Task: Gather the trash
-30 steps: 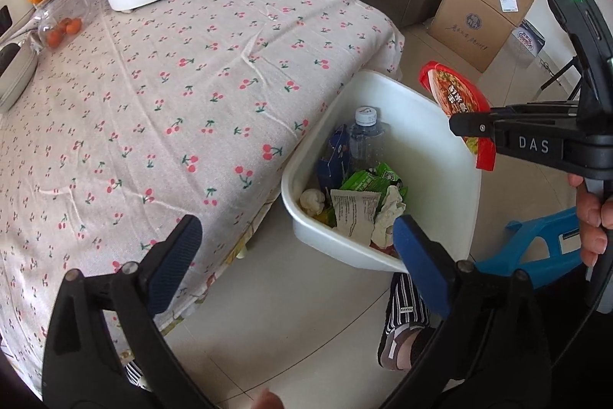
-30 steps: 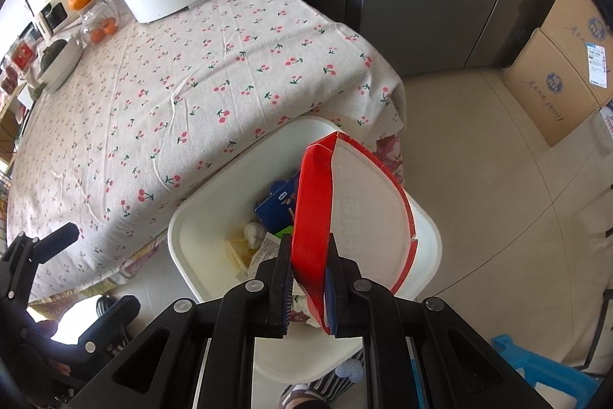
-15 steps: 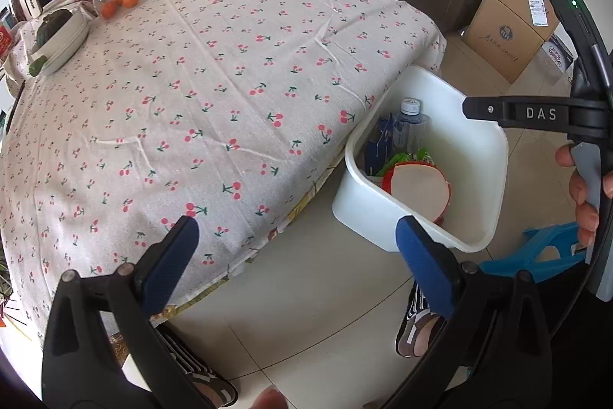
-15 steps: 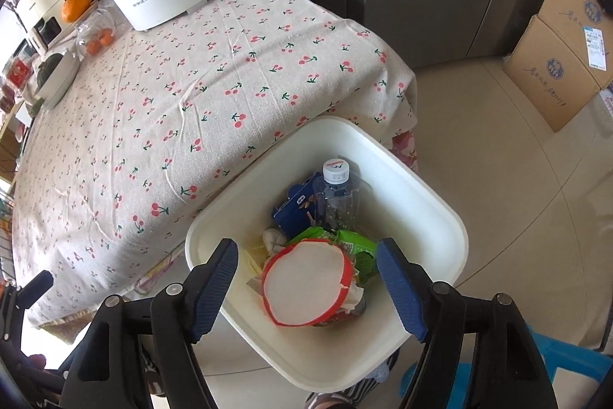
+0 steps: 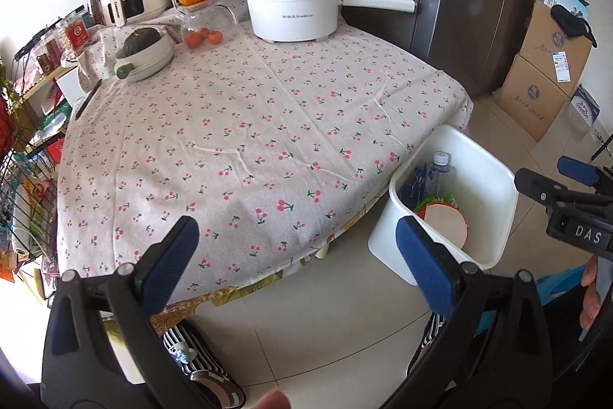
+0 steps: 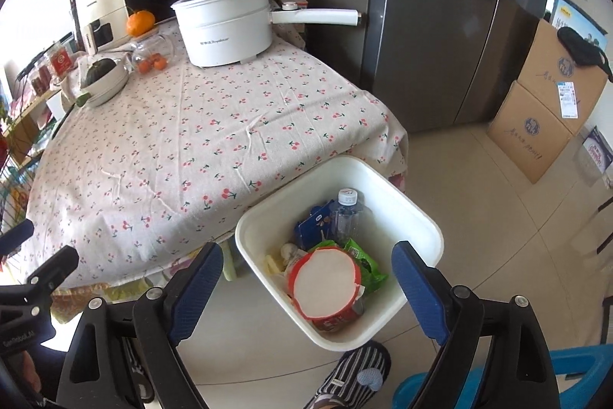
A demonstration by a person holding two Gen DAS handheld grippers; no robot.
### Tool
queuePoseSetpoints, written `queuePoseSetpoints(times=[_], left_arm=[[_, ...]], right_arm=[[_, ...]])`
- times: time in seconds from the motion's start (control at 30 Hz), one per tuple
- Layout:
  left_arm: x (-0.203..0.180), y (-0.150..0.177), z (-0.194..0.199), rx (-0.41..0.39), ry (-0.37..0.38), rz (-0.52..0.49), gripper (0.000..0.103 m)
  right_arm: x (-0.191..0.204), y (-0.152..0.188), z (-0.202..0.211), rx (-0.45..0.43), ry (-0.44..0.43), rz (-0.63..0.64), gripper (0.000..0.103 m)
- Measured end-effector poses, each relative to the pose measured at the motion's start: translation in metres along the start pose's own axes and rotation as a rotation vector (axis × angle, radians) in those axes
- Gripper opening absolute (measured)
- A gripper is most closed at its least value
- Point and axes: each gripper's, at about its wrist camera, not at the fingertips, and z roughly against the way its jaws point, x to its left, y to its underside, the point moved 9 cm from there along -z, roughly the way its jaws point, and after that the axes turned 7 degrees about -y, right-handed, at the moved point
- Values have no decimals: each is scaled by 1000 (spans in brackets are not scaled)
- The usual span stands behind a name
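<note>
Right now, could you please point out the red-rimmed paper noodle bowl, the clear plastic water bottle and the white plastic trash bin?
Noodle bowl (image 6: 326,283): right wrist view, white underside.
Water bottle (image 6: 346,213): right wrist view, clear body.
Trash bin (image 6: 429,223): right wrist view, far rim.

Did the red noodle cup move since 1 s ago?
Yes. The cup left the right gripper, whose jaws now stand open, and dropped into the white bin, lying on top of the other trash.

"DAS" on right hand-held gripper
</note>
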Motion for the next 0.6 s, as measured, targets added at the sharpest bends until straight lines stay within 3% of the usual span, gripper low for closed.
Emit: queuePoseSetpoints(times=[0.2, 0.6], left_arm=[[13, 7, 14, -51, -35, 37, 102], [13, 8, 13, -60, -45, 32, 102]], right_arm=[[17, 11, 22, -58, 47, 30, 93], [22, 10, 12, -58, 60, 42, 93]])
